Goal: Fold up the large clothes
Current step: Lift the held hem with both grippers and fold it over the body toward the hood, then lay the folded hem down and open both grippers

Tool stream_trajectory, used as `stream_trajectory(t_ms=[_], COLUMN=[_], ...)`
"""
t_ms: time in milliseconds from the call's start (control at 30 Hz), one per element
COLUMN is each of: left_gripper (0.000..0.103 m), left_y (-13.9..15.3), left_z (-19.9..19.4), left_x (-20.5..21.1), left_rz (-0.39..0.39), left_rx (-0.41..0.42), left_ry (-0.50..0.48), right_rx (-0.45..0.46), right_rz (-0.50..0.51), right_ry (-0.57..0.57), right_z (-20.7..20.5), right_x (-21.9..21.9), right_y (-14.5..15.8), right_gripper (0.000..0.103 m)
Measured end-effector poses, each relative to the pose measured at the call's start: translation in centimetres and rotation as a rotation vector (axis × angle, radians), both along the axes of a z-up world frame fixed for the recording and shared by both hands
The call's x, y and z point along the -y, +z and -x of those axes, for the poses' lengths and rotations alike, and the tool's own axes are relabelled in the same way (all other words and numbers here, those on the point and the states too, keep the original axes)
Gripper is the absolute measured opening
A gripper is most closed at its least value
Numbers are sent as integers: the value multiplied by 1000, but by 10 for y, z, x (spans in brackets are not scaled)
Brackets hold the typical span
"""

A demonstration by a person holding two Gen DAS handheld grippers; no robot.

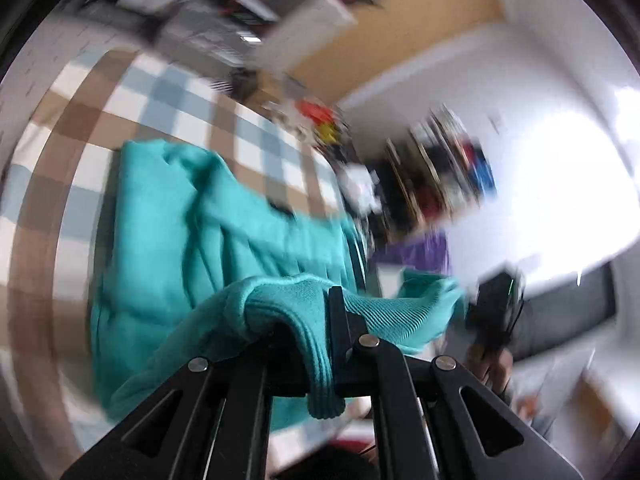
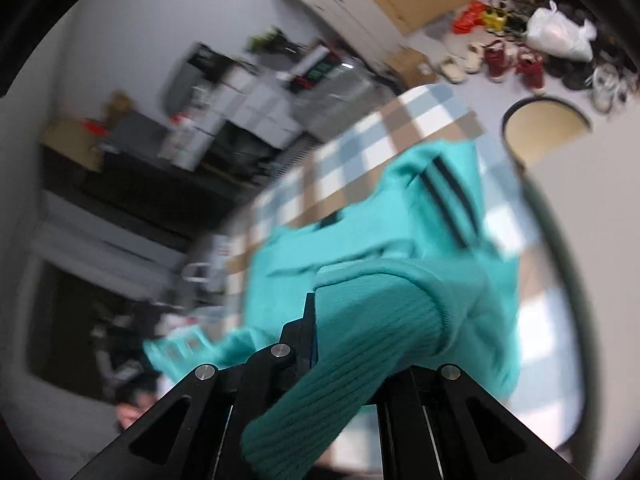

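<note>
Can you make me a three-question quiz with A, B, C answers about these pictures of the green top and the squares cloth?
1. Where does most of the top lie?
A. on the checked cloth
B. in a basket
C. on a chair

2. What colour is the top?
A. red
B. teal green
C. yellow

3. What is the left tool doing?
A. hanging open over nothing
B. shut on a ribbed edge of the top
C. holding a shoe

Answers:
1. A, the checked cloth shows all around the top.
2. B, it is teal green in both views.
3. B, ribbed knit hangs down between the closed fingers. The right tool grips a ribbed part as well.
</note>
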State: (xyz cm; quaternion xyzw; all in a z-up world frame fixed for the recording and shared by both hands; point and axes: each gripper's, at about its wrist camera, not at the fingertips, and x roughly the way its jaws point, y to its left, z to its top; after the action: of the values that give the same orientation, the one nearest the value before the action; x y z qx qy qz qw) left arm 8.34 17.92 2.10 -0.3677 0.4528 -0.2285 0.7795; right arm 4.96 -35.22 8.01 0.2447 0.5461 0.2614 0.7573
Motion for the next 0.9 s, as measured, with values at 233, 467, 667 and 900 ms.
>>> stream_trajectory(t_ms=[233,467,667,900], left_gripper=[5,67,79,79], left_y=[-107,-101,-74,-96], left_z=[-76,-53,-50,-53], left_x=[-9,-11,-6,-4], left_rz=[3,-3,-194,-405], left_rx=[-318,-240,-179,-192], left_ry=[40,-15,-47,-21], right_rx=[-257,-202,114,237], right_rz=[74,-94,-53,198], right_ry=[-48,-20,-53,81], right_z=[-113,-101,-69,-62], right_x=[-20,18,53,28], right_y=[-102,-123,-73,-76], right_gripper=[13,40,87,86])
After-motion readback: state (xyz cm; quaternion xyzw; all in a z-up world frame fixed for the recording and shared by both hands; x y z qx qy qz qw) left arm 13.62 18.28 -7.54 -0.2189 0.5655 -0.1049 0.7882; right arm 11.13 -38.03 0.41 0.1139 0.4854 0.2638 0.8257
